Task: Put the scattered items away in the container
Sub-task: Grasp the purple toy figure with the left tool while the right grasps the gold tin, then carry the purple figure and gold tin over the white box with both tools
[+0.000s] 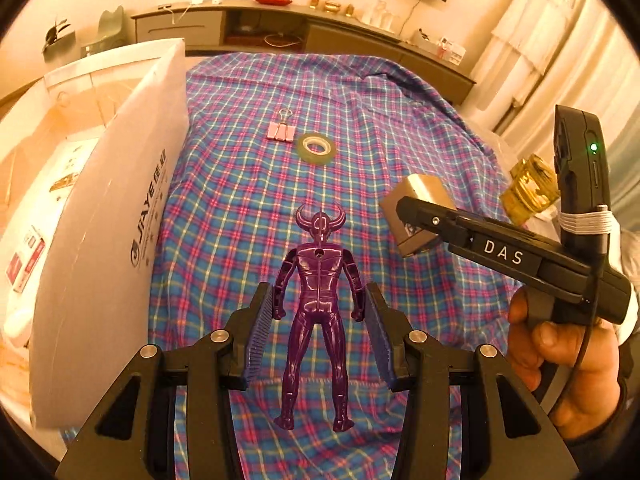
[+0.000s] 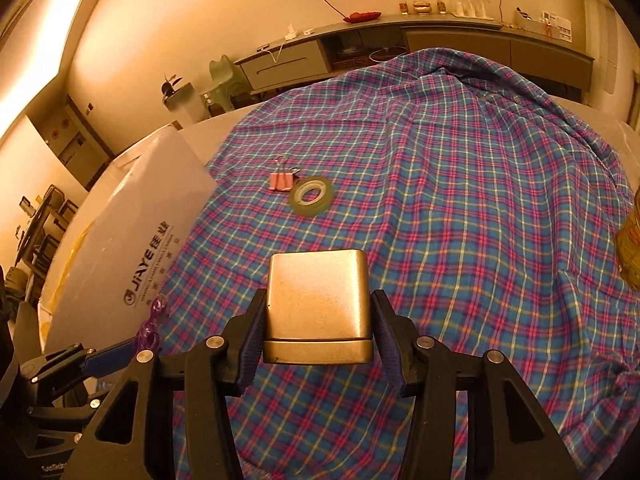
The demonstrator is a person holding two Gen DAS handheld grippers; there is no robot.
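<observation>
A purple horned toy figure (image 1: 319,300) hangs between my left gripper's (image 1: 319,312) blue pads, which are shut on its arms, above the plaid cloth. My right gripper (image 2: 318,320) is shut on a gold metal box (image 2: 318,304); it also shows in the left wrist view (image 1: 418,216), held above the cloth to the right. A pink binder clip (image 1: 282,130) and a roll of green tape (image 1: 316,148) lie farther back on the cloth. The white translucent container (image 1: 100,216) stands at the left; it also shows in the right wrist view (image 2: 132,240).
The plaid cloth (image 2: 460,200) covers the table. A yellowish bottle (image 1: 530,188) stands at the right edge. A low cabinet (image 1: 280,28) with small items runs along the back wall.
</observation>
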